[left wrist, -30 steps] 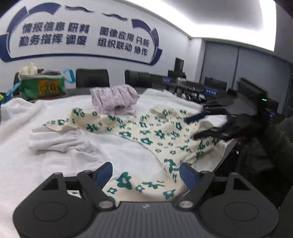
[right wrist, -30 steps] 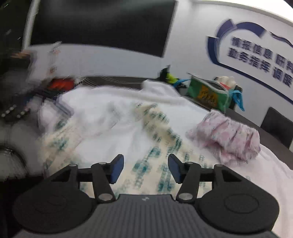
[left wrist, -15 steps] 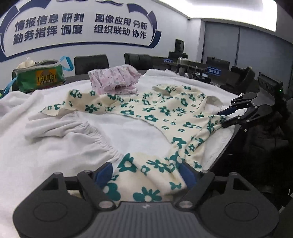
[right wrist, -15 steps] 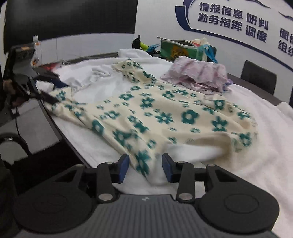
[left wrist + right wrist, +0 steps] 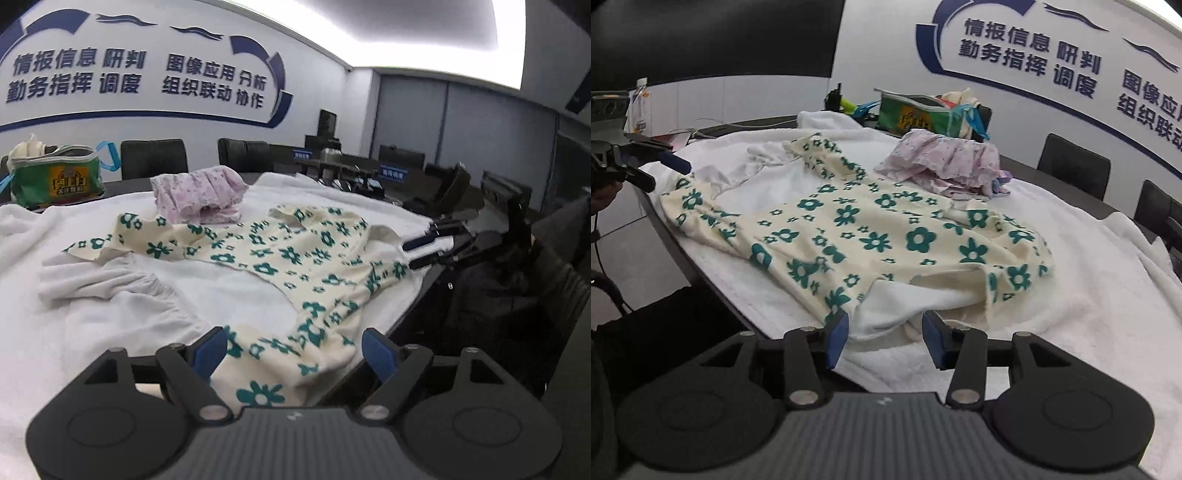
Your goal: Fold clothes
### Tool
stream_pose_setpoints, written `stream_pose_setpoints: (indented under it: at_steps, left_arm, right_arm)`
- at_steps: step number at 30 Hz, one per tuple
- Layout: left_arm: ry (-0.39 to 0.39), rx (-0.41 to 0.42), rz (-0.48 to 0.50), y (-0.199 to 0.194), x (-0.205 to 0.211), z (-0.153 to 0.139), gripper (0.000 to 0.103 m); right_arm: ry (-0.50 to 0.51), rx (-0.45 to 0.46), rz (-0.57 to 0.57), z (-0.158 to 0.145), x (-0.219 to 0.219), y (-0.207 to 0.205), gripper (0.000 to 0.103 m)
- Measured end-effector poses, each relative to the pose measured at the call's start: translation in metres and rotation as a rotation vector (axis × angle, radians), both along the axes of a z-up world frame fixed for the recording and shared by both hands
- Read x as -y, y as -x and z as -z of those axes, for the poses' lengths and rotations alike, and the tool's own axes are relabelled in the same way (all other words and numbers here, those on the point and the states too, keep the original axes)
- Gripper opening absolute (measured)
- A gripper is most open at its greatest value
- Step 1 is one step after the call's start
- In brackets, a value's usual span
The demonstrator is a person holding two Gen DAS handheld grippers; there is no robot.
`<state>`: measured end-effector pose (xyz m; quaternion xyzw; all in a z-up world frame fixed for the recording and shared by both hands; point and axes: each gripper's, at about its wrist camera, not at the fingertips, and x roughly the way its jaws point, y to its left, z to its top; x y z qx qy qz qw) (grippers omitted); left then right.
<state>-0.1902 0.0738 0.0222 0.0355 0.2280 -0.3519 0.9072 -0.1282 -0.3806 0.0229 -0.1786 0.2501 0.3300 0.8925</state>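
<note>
A cream garment with green flowers [image 5: 295,258] lies spread on a white towel [image 5: 110,332] that covers the table [image 5: 713,284]. It runs slantwise along the near edge, its long axis going from the near left corner to the right, with a short sleeve [image 5: 110,236] reaching off towards the far left.

The left hand-held gripper [image 5: 295,349] sits low at the garment's near end. Its jaws stand wide apart, and the flowered hem lies between the blue pads [image 5: 210,347] without being pinched; the cloth looks loose there, so this hand-held gripper is released.

The right hand-held gripper [image 5: 882,339] is at the other end, seen from the left wrist as a dark shape off the right edge of the table [image 5: 428,251]. Its jaws have just been opening a little. Between them lies a fold of white towel, with the garment's corner touching the left pad [image 5: 836,338]. The pads do not press on the cloth, so it too is released.

Beyond the garment, towards the far side, sits a bundled pink floral garment [image 5: 199,195], and farther left a green zip bag [image 5: 55,181]. Dark chairs [image 5: 153,158] line the far side under a wall with blue lettering [image 5: 136,77].
</note>
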Motion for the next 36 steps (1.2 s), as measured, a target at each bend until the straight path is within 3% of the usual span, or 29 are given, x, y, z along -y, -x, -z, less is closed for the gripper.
stream_pose_setpoints:
  at_steps: [3,21,28,36]
  left_arm:
    - [-0.034,0.014,0.026,0.005,0.0,0.002,0.079]
    - [-0.057,0.009,0.035,-0.004,0.009,0.004,0.079]
    - [-0.075,0.023,0.036,0.0,0.003,0.003,0.079]
    - [-0.113,0.022,0.102,-0.007,0.019,0.006,0.079]
  right_arm:
    - [0.001,0.006,-0.008,0.0,-0.002,-0.001,0.045]
    - [-0.012,0.026,0.032,-0.001,0.01,0.002,0.05]
    - [-0.007,0.032,0.01,0.0,0.004,-0.001,0.05]
    - [-0.014,0.031,-0.033,-0.006,0.006,0.01,0.052]
